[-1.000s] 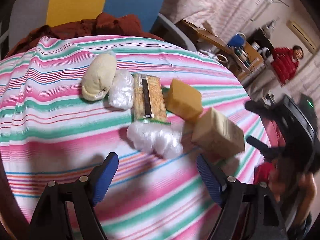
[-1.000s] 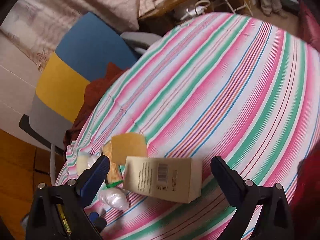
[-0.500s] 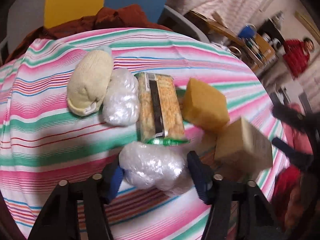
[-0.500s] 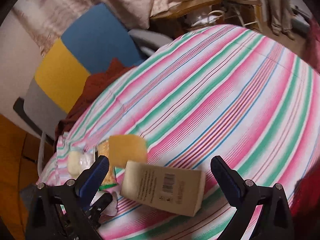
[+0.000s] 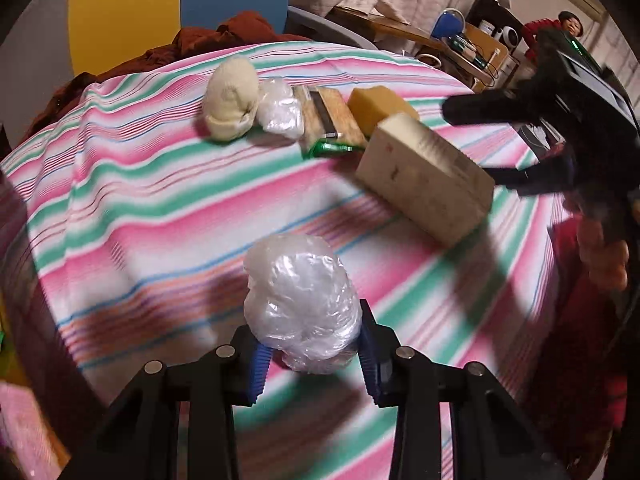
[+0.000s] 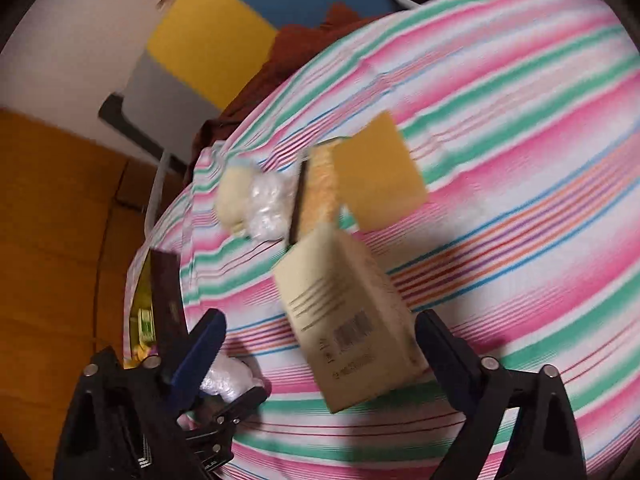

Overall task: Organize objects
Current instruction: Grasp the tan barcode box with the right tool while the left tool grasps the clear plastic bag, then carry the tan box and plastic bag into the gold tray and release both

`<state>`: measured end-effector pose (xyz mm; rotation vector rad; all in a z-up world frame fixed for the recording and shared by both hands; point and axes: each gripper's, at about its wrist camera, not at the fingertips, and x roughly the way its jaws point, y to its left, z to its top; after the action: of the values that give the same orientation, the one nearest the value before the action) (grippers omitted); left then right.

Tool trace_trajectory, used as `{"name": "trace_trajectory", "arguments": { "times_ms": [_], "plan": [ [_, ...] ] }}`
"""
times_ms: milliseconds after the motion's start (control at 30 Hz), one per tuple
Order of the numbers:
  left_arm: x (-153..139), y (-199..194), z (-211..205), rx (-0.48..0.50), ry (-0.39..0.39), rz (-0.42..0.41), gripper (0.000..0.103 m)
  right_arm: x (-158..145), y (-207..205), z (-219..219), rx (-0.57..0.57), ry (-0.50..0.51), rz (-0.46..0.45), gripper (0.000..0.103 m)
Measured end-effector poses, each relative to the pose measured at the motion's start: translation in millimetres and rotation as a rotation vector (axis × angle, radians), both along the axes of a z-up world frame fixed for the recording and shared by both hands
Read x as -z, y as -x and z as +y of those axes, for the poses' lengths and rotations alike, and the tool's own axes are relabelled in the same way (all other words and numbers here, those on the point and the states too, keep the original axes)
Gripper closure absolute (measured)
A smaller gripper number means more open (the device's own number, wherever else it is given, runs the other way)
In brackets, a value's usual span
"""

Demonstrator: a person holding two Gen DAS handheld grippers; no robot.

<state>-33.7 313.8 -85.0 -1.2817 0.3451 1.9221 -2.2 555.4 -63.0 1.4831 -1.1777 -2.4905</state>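
My left gripper [image 5: 310, 344] is shut on a clear plastic-wrapped bundle [image 5: 300, 304], held over the striped tablecloth [image 5: 140, 184] apart from the other things. Farther back sits a row: a cream sock ball [image 5: 232, 100], a second plastic bundle [image 5: 280, 110], a cracker packet [image 5: 330, 120] and a yellow sponge [image 5: 380, 104]. A beige box [image 5: 424, 180] lies slanted to the right of them. My right gripper [image 6: 320, 340] stands open with the beige box [image 6: 348, 328] between its fingers. The left gripper [image 6: 224, 396] with its bundle [image 6: 228, 378] shows at lower left in the right wrist view.
A chair with a yellow, blue and grey back [image 5: 132, 12] and a rust-red garment [image 5: 224, 36] stands behind the table. A cluttered desk [image 5: 452, 40] and a person in red [image 5: 560, 28] are at the far right. A hand [image 5: 600, 252] holds the right gripper. The table edge [image 6: 132, 280] drops off left.
My left gripper moved in, shut on the nearest plastic bundle, and drew it back away from the row. The right gripper swung, and the box now lies lengthways between its fingers.
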Motion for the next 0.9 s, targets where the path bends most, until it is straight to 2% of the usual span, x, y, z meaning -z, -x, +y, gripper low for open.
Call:
{"name": "trace_trajectory", "arguments": {
  "times_ms": [133,233,400,433,467,533,567,733,900],
  "plan": [
    [-2,-4,-6,-0.006,0.000,0.011,0.065,-13,-5,0,0.057,-0.140,0.017,0.008],
    [-2,-5,-10,-0.012,-0.008,0.004,0.065,-20,-1,-7,0.039,-0.205,0.047,0.008],
    [2,-2,-14,-0.029,-0.037,-0.012,0.065,-10,22,-28,-0.047,-0.367,-0.049,0.008],
    [2,-3,-16,-0.030,-0.040,-0.012,0.065,-6,26,-33,-0.072,-0.394,-0.076,0.012],
    [3,-4,-16,-0.033,-0.046,-0.010,0.065,-2,28,-35,-0.088,-0.405,-0.091,0.016],
    [4,-4,-15,-0.037,-0.051,0.005,0.066,7,32,-36,-0.101,-0.414,-0.124,0.042],
    [4,-4,-15,-0.038,-0.050,0.012,0.067,11,33,-35,-0.107,-0.412,-0.145,0.046],
    [2,-7,-20,-0.046,-0.066,0.022,0.068,11,30,-32,-0.106,-0.385,-0.113,0.050],
    [-24,-16,-35,-0.052,-0.120,0.062,0.068,-4,22,-39,-0.134,-0.339,-0.017,0.051]
  ]
}}
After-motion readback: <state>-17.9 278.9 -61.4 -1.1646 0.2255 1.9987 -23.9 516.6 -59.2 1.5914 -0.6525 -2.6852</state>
